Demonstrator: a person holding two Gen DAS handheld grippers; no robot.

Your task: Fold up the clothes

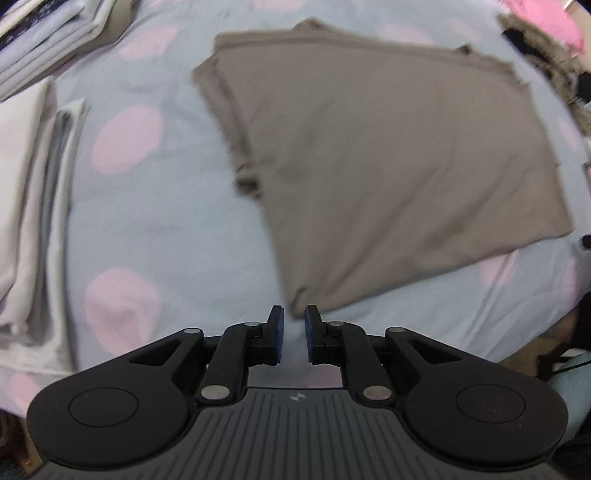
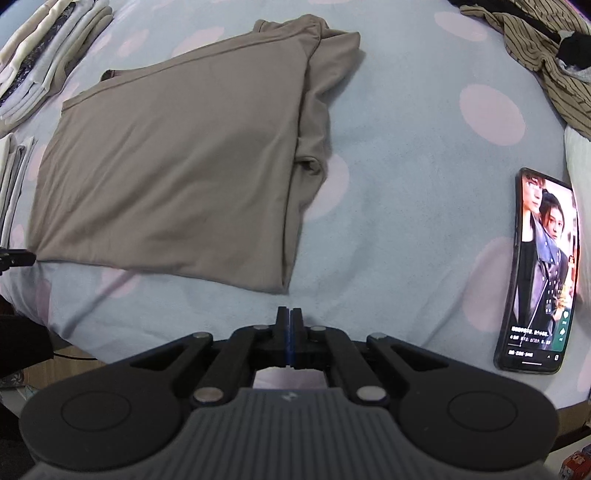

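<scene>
A taupe shirt (image 1: 388, 158) lies folded flat on the pale blue bed sheet with pink dots (image 1: 155, 221). In the right wrist view the same shirt (image 2: 177, 166) shows a sleeve tucked along its right side. My left gripper (image 1: 294, 325) hovers over the sheet just short of the shirt's near corner, with a narrow gap between its blue pads and nothing in it. My right gripper (image 2: 290, 317) is shut with nothing in it, just below the shirt's near right corner.
Stacks of folded pale clothes (image 1: 22, 206) (image 2: 48, 55) lie to the left. A lit phone (image 2: 539, 273) rests on the sheet at the right. A striped brown garment (image 2: 535, 48) and pink cloth (image 1: 543, 18) lie at the far right. The bed's edge runs close below both grippers.
</scene>
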